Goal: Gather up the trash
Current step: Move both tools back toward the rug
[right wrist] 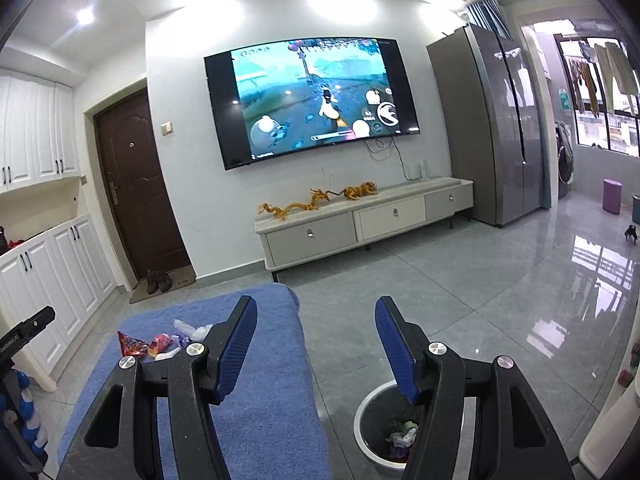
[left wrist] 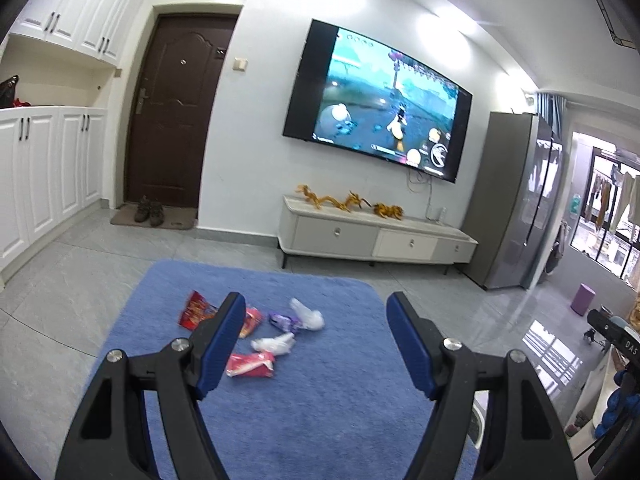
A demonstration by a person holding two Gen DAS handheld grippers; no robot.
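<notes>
Several pieces of trash lie on a blue cloth-covered table: a red snack wrapper, a red-and-white wrapper, a purple wrapper and crumpled white tissues. My left gripper is open and empty, held above the table's near side, short of the trash. My right gripper is open and empty, right of the table and above a white-rimmed trash bin holding some waste. The trash pile shows in the right wrist view too.
A TV cabinet with golden dragon figures stands against the far wall under a wall TV. A grey fridge stands at right. White cupboards and a brown door are at left. Glossy tiled floor surrounds the table.
</notes>
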